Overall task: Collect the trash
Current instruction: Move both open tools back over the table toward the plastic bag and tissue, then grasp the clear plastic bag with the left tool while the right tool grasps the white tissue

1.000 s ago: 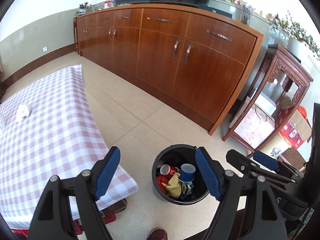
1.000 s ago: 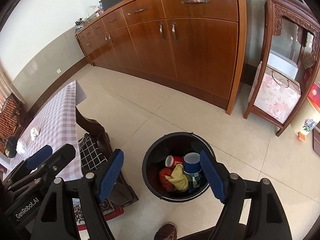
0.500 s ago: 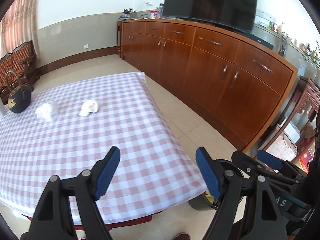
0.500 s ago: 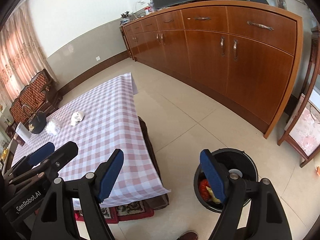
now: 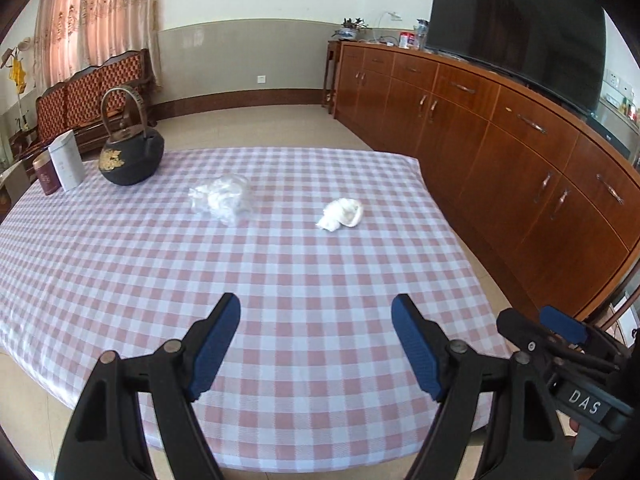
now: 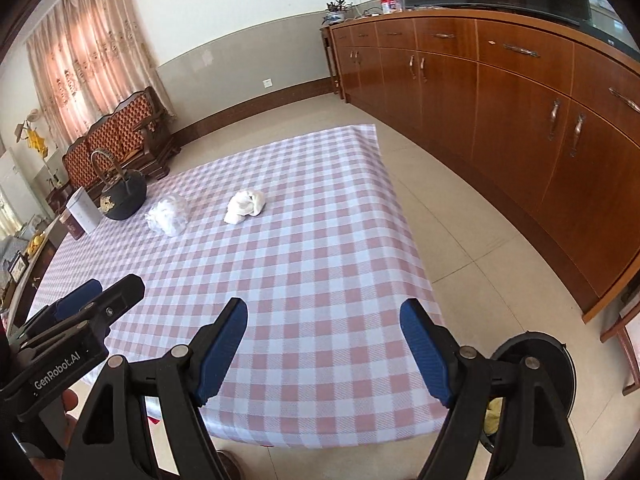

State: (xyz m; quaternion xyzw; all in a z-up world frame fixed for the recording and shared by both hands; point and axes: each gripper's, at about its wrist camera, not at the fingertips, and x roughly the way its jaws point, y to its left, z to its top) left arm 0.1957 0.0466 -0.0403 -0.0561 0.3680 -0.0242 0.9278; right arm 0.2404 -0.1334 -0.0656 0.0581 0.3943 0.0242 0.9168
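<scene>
Trash bin [image 6: 560,354] mostly hidden behind right gripper [image 6: 323,346].

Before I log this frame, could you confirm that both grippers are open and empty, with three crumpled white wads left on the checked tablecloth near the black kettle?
Not quite: only two wads remain, a crumpled clear plastic wrap and a white tissue, as the left wrist view shows. The rest holds: left gripper and right gripper are open and empty, and the black kettle stands on the checked tablecloth.

On the worktop [image 5: 280,280]: crumpled tissue [image 5: 340,214] mid-right, plastic wad [image 5: 222,200] to its left, kettle [image 5: 130,152] w/ two tins [image 5: 64,166] at far-left corner; cabinet [image 5: 500,152] along right, bin [image 6: 536,364] on floor at near-right corner.
</scene>
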